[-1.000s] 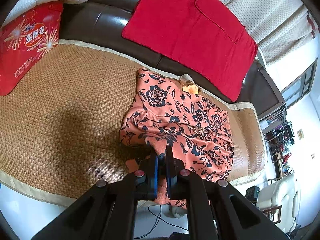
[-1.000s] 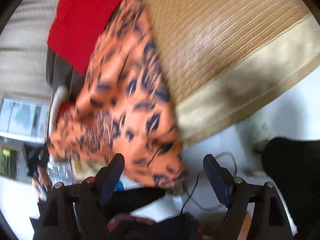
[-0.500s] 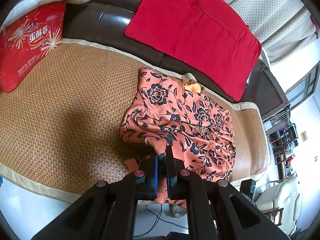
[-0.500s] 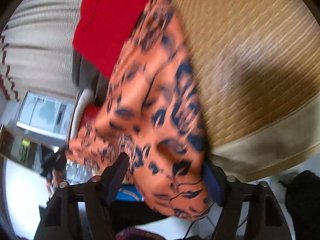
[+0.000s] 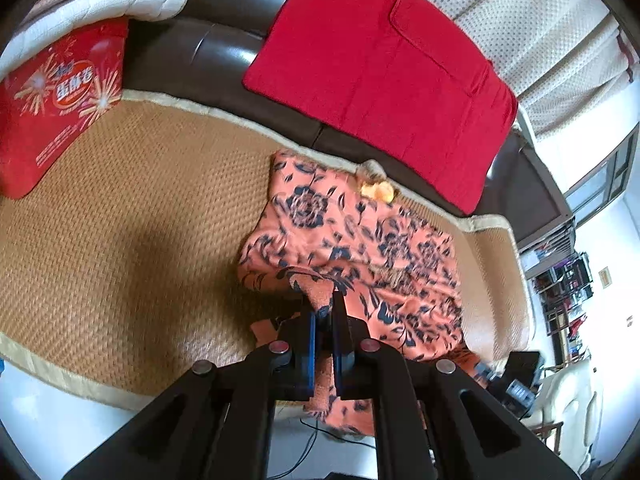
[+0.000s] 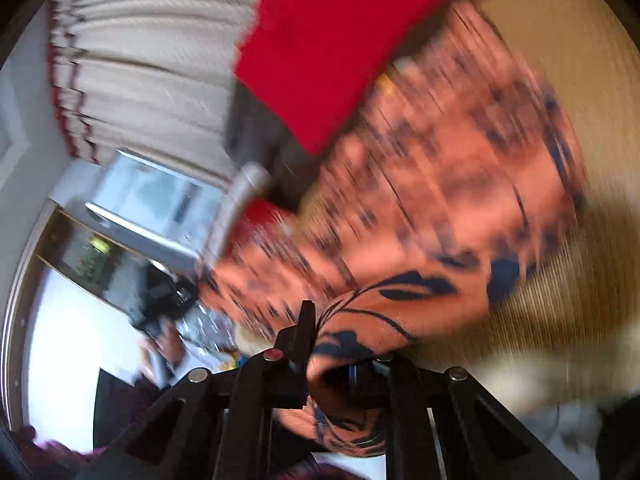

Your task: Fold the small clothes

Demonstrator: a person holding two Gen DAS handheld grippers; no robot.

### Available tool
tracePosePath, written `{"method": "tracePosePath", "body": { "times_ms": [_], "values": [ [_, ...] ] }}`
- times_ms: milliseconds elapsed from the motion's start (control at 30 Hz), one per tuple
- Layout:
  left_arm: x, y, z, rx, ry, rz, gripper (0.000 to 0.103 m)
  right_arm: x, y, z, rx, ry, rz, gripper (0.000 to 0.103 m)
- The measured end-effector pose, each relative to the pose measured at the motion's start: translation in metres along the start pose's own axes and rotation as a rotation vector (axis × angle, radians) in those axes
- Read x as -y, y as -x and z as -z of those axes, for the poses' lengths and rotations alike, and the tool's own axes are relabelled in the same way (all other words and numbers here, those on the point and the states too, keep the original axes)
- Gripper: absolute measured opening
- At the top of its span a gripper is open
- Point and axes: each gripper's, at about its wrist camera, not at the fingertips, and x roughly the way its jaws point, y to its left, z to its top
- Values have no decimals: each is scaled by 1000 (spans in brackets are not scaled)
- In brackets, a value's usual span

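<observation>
An orange garment with dark blue flowers (image 5: pixel 360 248) lies on the woven mat (image 5: pixel 120 240) of a sofa. My left gripper (image 5: pixel 324 316) is shut on the garment's near edge, and the cloth hangs down between its fingers. In the blurred right wrist view the same orange garment (image 6: pixel 440 200) fills the middle. My right gripper (image 6: pixel 320 336) is shut on a bunched corner of it, which bulges over the fingers and hides the right fingertip.
A red cushion (image 5: pixel 380 72) leans on the dark sofa back (image 5: pixel 208 52). A red printed box (image 5: pixel 52 108) stands at the mat's left end under a white quilted pad (image 5: pixel 112 0). Curtains (image 6: pixel 152 60) and a window are beyond. White floor and a cable lie below the mat's front edge.
The right gripper has closed its open jaws on the garment's corner, then swung and lifted, with the cloth rising. The left gripper has stayed shut on the near edge, almost still.
</observation>
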Motion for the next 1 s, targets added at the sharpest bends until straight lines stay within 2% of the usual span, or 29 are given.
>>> {"method": "tracePosePath", "body": {
  "times_ms": [67, 167, 233, 333, 400, 467, 533, 600, 633, 667, 700, 733, 767, 800, 833, 900, 967, 1000],
  "values": [
    [4, -4, -18, 12, 2, -2, 6, -15, 1, -38, 57, 26, -21, 13],
    [6, -20, -61, 46, 33, 5, 6, -26, -7, -107, 156, 57, 10, 13],
    [4, -37, -85, 54, 58, 10, 7, -18, -18, -152, 234, 12, 24, 13],
    [-7, -92, -127, 26, 86, -34, 8, 23, -34, -216, 345, -120, 76, 16],
    [-21, -130, -144, 4, 120, -61, 8, 60, -43, -243, 354, -225, 67, 18],
    [-43, -173, -157, -35, 180, -87, 8, 95, -60, -258, 347, -326, 98, 22],
    [-63, -195, -159, -38, 230, -97, 8, 120, -64, -262, 356, -361, 117, 23],
    [-81, -204, -161, 2, 288, -84, 10, 137, -65, -266, 353, -390, 159, 23],
    [-91, -202, -161, 43, 327, -66, 14, 141, -66, -272, 342, -411, 172, 23],
    [-101, -198, -160, 93, 369, -42, 22, 141, -64, -278, 345, -400, 177, 27],
    [-109, -191, -157, 148, 409, -22, 27, 136, -61, -282, 365, -366, 193, 28],
    [-112, -184, -151, 188, 440, -8, 37, 131, -56, -285, 385, -328, 204, 32],
    [-111, -176, -143, 213, 451, 3, 38, 129, -54, -285, 393, -314, 183, 42],
    [-106, -169, -137, 217, 439, 9, 38, 127, -50, -283, 391, -320, 160, 55],
    [-95, -160, -126, 225, 409, 7, 38, 127, -49, -280, 396, -336, 140, 78],
    [-67, -146, -103, 233, 336, -40, 45, 122, -34, -278, 434, -325, 145, 79],
    [-40, -137, -72, 225, 301, -59, 65, 108, -20, -273, 461, -287, 135, 79],
    [-29, -134, -56, 226, 304, -42, 66, 102, -12, -269, 477, -281, 116, 79]
  ]
}}
